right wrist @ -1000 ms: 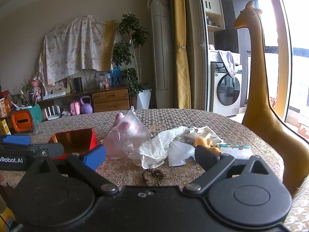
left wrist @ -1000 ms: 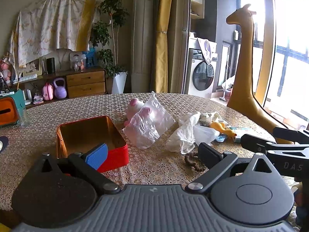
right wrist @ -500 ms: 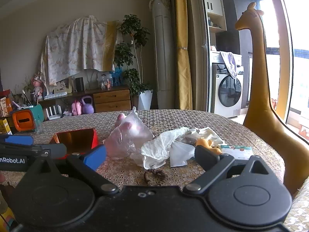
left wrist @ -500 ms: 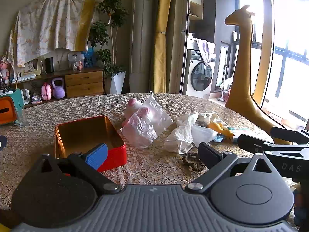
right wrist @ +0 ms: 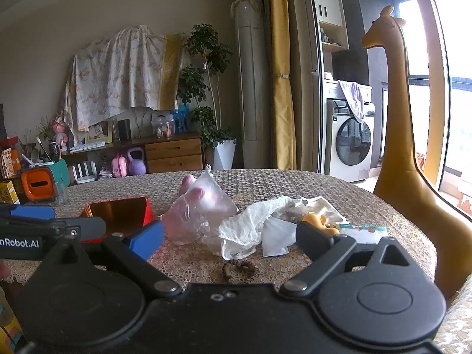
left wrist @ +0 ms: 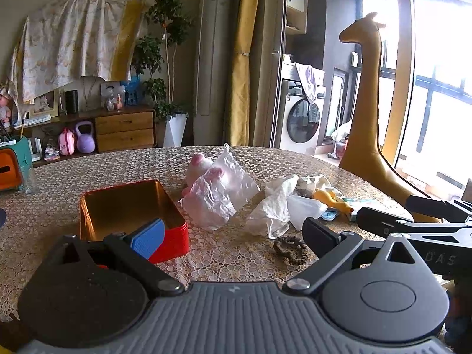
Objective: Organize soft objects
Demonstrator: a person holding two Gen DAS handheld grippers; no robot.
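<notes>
An open red tin box (left wrist: 129, 203) with a gold inside sits on the table at the left; it also shows in the right wrist view (right wrist: 118, 215). Beside it lies a clear plastic bag with a pink plush (left wrist: 218, 191) (right wrist: 197, 209). Further right are a crumpled white bag (left wrist: 274, 206) (right wrist: 250, 227), a yellow soft toy (left wrist: 330, 197) (right wrist: 318, 221) and a brown hair tie (left wrist: 290, 249) (right wrist: 240, 270). My left gripper (left wrist: 233, 236) is open and empty, above the table's near edge. My right gripper (right wrist: 230, 239) is open and empty, right of the left one.
The table (left wrist: 44, 215) has a patterned lace cloth. An orange and teal box (left wrist: 11, 168) stands at its far left. A small card packet (right wrist: 362, 231) lies at the right. A tall yellow giraffe figure (left wrist: 365, 124) stands past the table's right edge.
Both grippers have shifted only slightly, with the scene drifting a little leftward in the left wrist view. Nothing on the table has moved.
</notes>
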